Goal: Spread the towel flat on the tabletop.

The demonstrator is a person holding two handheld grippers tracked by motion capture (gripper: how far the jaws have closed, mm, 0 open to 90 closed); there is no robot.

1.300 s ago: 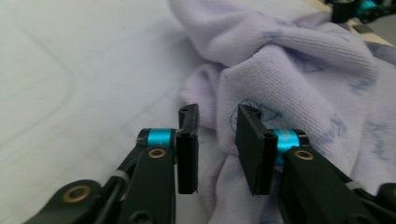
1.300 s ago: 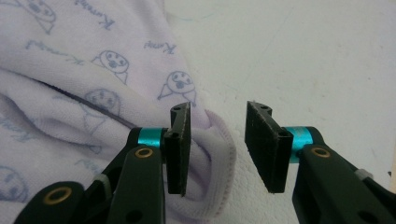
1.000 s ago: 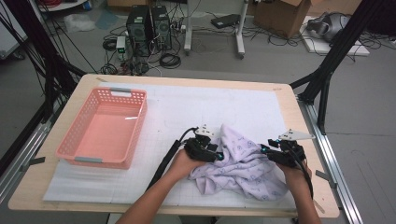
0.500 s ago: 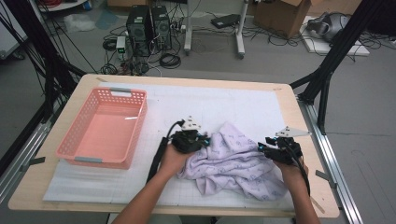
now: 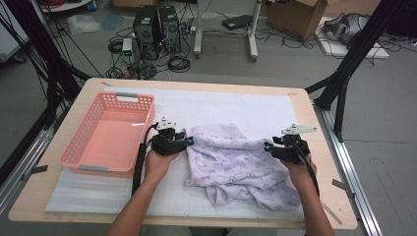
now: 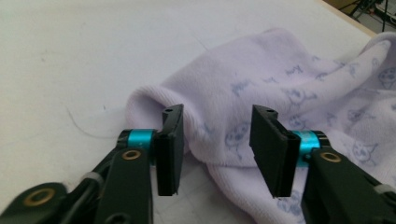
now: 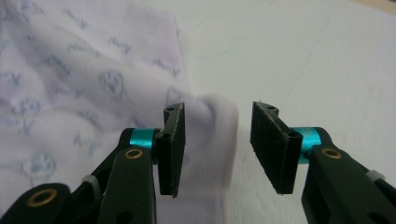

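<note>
Your left gripper (image 6: 217,151) stands with its 2 black jaws apart, and the rolled hem at the near-left corner of the pale lilac knitted garment with small printed faces (image 6: 280,88) lies in the gap between them, brushing the left pad but not pinched. Those jaws have just been opening again after a quick squeeze, so nothing is held there now. Your right gripper (image 7: 217,149) is likewise parted: a ribbed edge of the same cloth sits against its left pad, with bare white mat showing before the other pad.

From the high view, the garment (image 5: 236,164) lies spread on the white mat over the wooden table (image 5: 322,147), its long axis running across between your 2 hands, the left gripper (image 5: 184,142) at one end and the right gripper (image 5: 268,147) at the other. Each hand is therefore nearest its own corner. The pink slatted plastic basket (image 5: 81,147) stands just beyond your left hand.

Compared with the earlier frames, your left hand has travelled outward toward the basket and the cloth has been drawn from a crumpled heap into a flatter, wider sheet; your right hand has shifted only a little.
</note>
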